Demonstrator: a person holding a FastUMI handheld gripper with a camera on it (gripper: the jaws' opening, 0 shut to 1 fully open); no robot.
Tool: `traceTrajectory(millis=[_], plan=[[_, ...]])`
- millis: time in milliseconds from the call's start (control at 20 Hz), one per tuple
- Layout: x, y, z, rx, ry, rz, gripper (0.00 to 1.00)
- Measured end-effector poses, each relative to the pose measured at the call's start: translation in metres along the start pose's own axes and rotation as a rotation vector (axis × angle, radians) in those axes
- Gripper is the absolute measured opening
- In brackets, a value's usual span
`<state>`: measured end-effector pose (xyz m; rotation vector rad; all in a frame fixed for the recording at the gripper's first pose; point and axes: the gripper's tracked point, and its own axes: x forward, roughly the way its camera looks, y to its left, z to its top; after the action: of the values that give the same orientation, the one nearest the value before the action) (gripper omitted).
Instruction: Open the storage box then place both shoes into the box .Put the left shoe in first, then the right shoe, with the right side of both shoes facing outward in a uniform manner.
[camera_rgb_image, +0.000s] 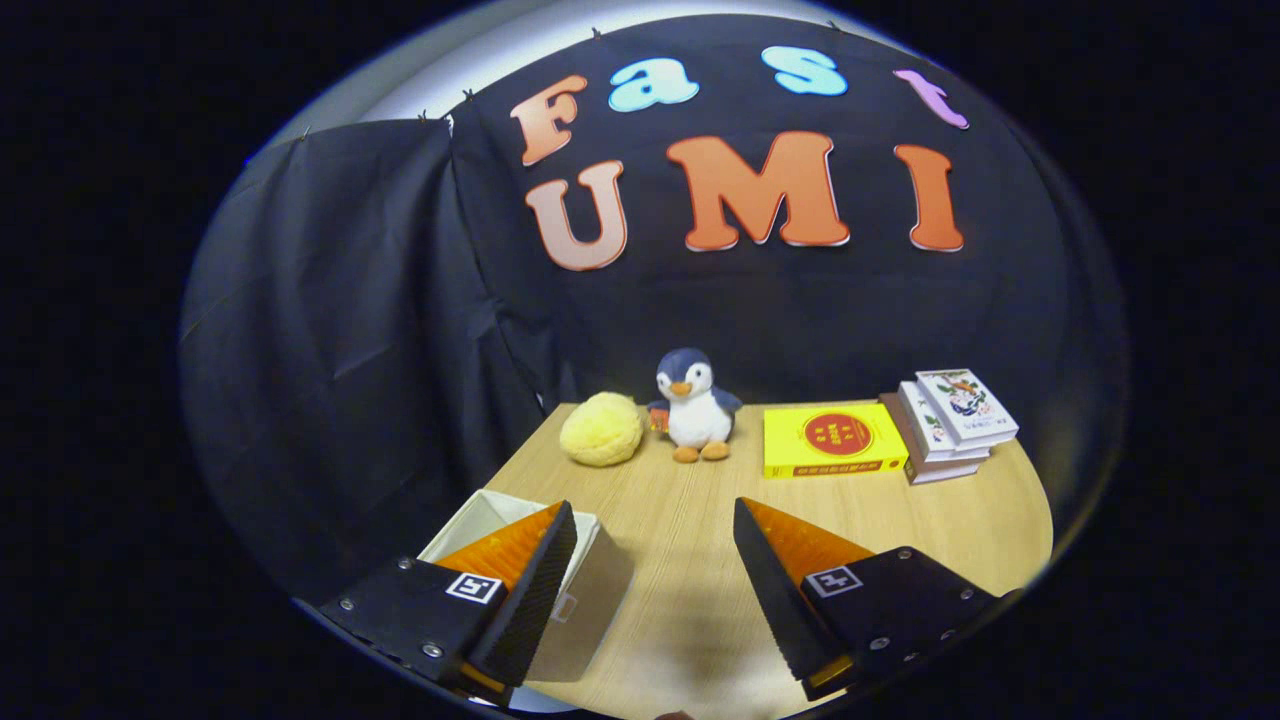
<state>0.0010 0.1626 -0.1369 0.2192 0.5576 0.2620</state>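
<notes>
Box (500, 520): pale, square-cornered, with a translucent front flap; it sits at the table's (700, 560) left edge, partly behind the left finger (530, 590). Gripper (655, 520): fingers spread wide, holding nothing, bare woodgrain between them. Finger pads are black and ribbed, backs orange. Beyond, along the rear edge: fuzzy yellow ball (601, 428), plush penguin (695, 405), flat yellow book (832, 441), book stack (950, 425).

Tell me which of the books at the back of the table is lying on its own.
The yellow book, flat beside the penguin toy. The white books are piled up. The open gripper holds nothing.
</notes>
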Motion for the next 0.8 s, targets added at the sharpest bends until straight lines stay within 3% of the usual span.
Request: traceTrajectory(millis=[200, 400, 800], plan=[[-0.023, -0.044, 0.051, -0.060, -0.226, -0.045, 0.96], [-0.048, -0.078, 0.080, -0.137, -0.368, -0.096, 0.97], [-0.076, -0.111, 0.093, -0.178, -0.456, -0.146, 0.97]])
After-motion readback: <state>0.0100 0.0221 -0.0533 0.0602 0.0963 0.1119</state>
